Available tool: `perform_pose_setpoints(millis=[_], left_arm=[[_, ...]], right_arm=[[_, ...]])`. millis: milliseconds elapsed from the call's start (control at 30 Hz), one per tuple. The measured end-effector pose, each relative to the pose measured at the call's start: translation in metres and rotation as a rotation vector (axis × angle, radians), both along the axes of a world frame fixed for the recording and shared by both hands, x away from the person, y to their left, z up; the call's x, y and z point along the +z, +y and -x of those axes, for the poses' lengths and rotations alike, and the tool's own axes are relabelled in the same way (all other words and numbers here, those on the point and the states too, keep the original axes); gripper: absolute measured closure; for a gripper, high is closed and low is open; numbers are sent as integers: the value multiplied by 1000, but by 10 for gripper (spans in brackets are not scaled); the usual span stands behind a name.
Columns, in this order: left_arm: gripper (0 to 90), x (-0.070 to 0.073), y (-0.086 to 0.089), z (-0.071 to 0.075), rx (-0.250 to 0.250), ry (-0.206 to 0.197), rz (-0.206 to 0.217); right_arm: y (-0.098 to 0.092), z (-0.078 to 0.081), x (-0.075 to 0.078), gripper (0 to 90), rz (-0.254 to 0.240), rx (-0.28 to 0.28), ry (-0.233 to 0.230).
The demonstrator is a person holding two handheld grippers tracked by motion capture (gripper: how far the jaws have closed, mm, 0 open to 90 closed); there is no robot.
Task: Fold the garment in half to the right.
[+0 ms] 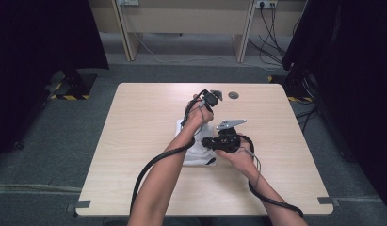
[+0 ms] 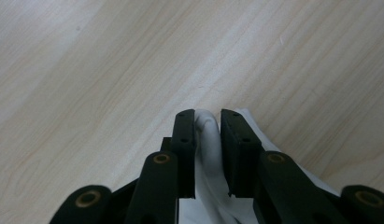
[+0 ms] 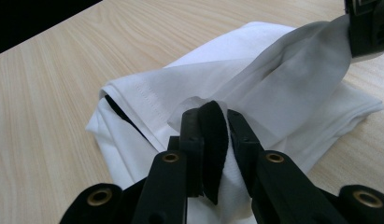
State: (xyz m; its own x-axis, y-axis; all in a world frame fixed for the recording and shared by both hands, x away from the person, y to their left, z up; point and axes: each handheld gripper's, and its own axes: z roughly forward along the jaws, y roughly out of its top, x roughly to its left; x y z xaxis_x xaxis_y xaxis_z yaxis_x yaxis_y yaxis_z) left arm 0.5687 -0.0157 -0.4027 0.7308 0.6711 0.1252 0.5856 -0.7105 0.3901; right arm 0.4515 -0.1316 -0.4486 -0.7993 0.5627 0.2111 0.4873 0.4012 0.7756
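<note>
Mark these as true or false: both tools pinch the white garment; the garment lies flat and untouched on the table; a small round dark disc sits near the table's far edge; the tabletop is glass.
1. Both tools pinch the white garment: true. The left tool has a white fold between its jaws; the right tool clamps white fabric with a black trim.
2. The garment lies flat and untouched: false. Part of it is lifted and stretched between the tools.
3. A small round dark disc sits near the far edge: true.
4. The tabletop is glass: false. It is light wood.
</note>
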Motion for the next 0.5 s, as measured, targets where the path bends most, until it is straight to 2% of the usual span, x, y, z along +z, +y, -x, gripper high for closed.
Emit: perform_pose_setpoints(millis=[500], left_arm=[[638,0,-4,0,8,-18,3]], right_arm=[[-7,1,-6,739,6,-29,9]])
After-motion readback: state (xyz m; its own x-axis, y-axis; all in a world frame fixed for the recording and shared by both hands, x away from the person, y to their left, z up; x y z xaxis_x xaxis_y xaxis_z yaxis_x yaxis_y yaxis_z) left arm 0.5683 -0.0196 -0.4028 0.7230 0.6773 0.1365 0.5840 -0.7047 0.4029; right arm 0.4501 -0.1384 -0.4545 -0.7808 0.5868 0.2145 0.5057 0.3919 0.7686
